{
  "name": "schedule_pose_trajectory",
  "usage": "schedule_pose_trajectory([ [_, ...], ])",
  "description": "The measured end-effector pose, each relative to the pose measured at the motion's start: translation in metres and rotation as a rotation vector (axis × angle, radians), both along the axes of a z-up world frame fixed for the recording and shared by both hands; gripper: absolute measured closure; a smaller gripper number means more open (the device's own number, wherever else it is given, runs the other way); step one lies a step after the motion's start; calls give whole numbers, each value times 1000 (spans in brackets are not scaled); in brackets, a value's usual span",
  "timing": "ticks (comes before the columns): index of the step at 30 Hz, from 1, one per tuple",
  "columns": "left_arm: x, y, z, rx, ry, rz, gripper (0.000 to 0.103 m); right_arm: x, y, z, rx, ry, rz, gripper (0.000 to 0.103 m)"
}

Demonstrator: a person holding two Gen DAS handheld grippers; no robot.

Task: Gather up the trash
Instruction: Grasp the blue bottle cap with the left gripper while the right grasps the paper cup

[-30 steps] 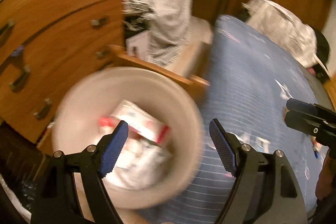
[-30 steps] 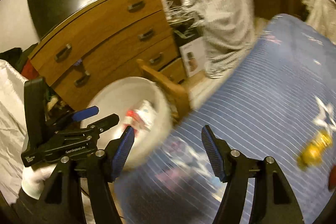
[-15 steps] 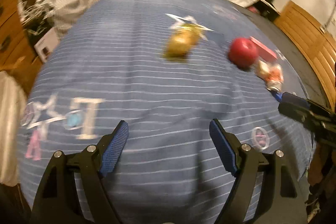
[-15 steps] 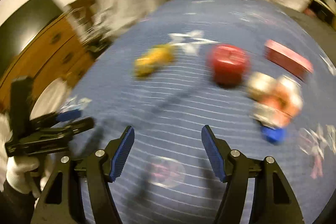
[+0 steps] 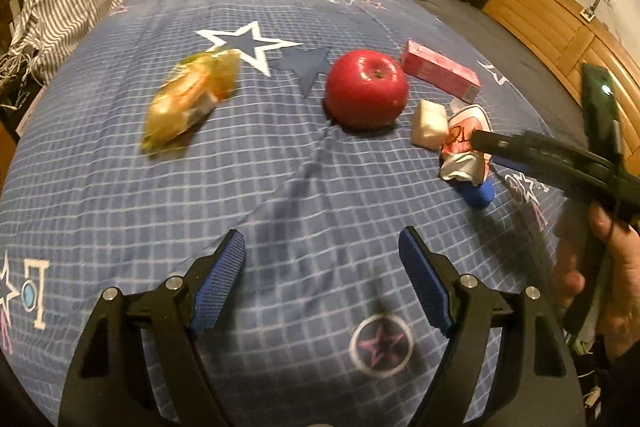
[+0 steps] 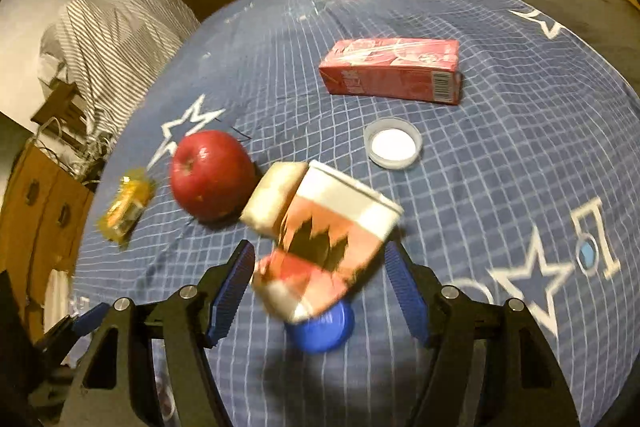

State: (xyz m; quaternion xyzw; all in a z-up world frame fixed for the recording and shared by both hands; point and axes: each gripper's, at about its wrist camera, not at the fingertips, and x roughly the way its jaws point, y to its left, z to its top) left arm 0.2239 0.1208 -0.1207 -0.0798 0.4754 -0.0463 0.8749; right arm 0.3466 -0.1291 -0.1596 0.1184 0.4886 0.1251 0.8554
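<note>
A blue checked bedspread (image 5: 280,167) printed with stars carries the litter. One glossy red apple (image 6: 210,174) sits beside a pale, rounded-off block (image 6: 276,201). One crumpled red-and-white paper carton (image 6: 328,247) lies tilted against that block, over a round blue cap (image 6: 324,327). One shallow white plastic lid (image 6: 393,143) and one flat-sided pink drink box (image 6: 394,70) lie farther back, apart from each other. One crinkled yellow wrapper (image 5: 190,99) lies alone, well apart from the apple, with bare cloth around it.

The right gripper (image 6: 320,291) has its jaws spread wide on either side of the carton; the blue ribbed pads do not press it. The left gripper (image 5: 322,283) is spread over bare bedspread, holding nothing.
</note>
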Motion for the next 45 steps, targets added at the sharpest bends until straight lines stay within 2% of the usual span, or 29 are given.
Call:
schedule_pose_trajectory([
  [1,4,-3,-2,-3,4,-4,27,4,4,-2,-10,3,8,35],
  [2,7,-7,-3,-6,6,-6,27,7,6,-2,-14,-1,13,44],
  [3,9,-8,-4,-8,8,-9,27,9,5,-2,-16,-9,21,47],
  [6,15,-17,-8,-14,17,-25,27,8,4,3,0,-26,38,53],
  [10,18,-33,-15,-21,33,-65,27,-7,-14,20,28,-57,71,53],
  [14,19,-64,-26,-2,46,-145,27,-30,-50,36,3,-61,118,53],
  [20,23,-108,-33,29,22,-237,27,-52,-114,19,-81,46,178,51],
  [21,24,-114,-34,32,19,-245,27,-53,-125,16,-65,64,176,51],
  [25,38,-141,-39,51,2,-268,27,-55,-138,14,-81,45,127,43],
  [27,46,-152,-39,63,-2,-279,32,-56,-140,14,-60,27,99,37],
  [30,56,-164,-40,83,-5,-277,39,-66,-142,17,1,-17,26,36],
  [32,61,-167,-41,90,-7,-266,42,-71,-144,19,5,-39,-12,36],
  [37,69,-172,-44,106,-17,-240,48,-78,-128,14,-62,-64,-36,36],
  [41,72,-175,-44,129,-26,-221,64,-70,-121,5,-126,-69,-45,36],
  [45,66,-174,-43,146,-38,-219,65,-68,-116,-7,-160,-77,-45,51],
])
